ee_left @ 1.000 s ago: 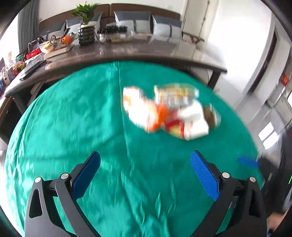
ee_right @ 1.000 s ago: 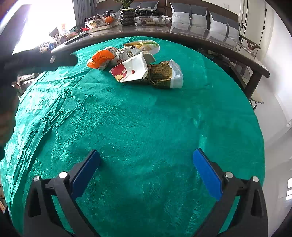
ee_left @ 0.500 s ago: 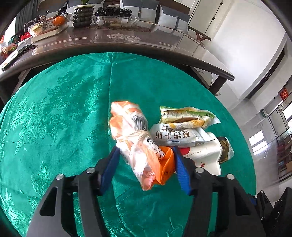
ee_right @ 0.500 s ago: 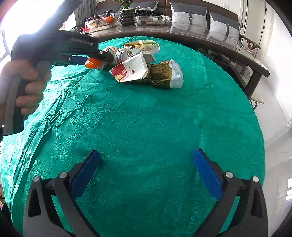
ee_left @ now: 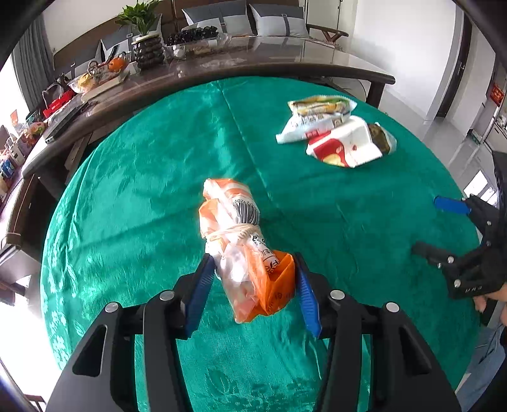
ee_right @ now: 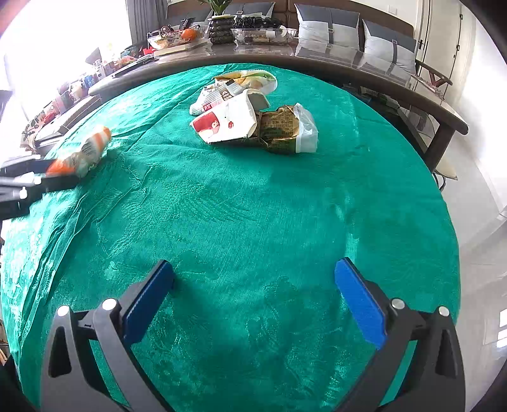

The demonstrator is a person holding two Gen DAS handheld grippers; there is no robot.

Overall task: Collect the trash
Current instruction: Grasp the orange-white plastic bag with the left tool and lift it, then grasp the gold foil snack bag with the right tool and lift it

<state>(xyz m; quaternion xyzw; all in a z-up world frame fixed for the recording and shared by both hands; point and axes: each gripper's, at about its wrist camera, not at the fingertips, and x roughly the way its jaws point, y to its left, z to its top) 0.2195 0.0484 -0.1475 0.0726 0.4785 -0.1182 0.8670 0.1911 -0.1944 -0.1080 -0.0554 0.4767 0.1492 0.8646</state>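
Observation:
My left gripper [ee_left: 253, 285] is shut on an orange and white plastic wrapper [ee_left: 244, 241] and holds it over the green tablecloth [ee_left: 142, 190], away from the pile; the wrapper also shows in the right wrist view [ee_right: 85, 152]. The other trash stays in a pile: a white and red carton [ee_right: 226, 122], a crumpled green-brown packet [ee_right: 285, 130] and two snack wrappers [ee_right: 244, 79] behind. It also shows in the left wrist view [ee_left: 339, 133]. My right gripper [ee_right: 253, 291] is open and empty, low over the cloth near the table's front edge.
A dark wooden table [ee_left: 253, 63] stands behind the round table, with a potted plant [ee_left: 145, 41], a fruit tray [ee_left: 101, 73] and dishes on it. Cushioned seats [ee_right: 348, 28] line the back wall. White floor lies to the right.
My left gripper closed on the orange wrapper and carried it left and back, away from the pile. My right gripper has stayed still and open.

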